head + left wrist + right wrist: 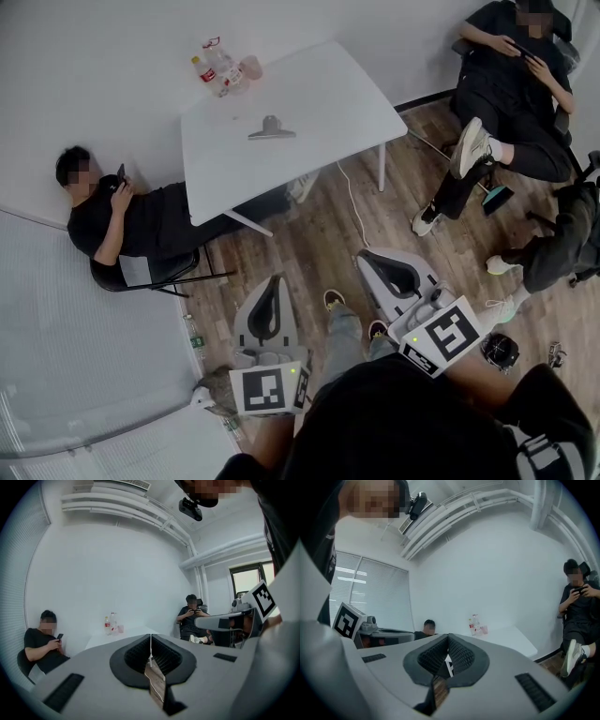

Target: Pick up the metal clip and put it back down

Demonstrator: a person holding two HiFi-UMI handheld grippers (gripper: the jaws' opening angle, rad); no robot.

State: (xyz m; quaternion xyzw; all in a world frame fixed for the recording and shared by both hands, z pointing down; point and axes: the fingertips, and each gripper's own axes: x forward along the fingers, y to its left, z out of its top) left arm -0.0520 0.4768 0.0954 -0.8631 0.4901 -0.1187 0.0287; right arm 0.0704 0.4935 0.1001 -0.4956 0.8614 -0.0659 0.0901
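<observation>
Metal clip (272, 128) on table (328, 98), away from edges

The desk (309, 103) is viewed steeply from above by the head camera; it is shared, far off and level, by views taken along the left claw (151, 641) and right claw (448, 644).

Plain, office-like room with bare white walls and a wood-look floor (309, 234). A white desk (319, 103) stands at upper centre, with window blinds (375, 588) at left and exposed ceiling pipes (117, 506). Two seated people, one at left (122, 220) and one at upper right (516, 84), look at phones.
</observation>
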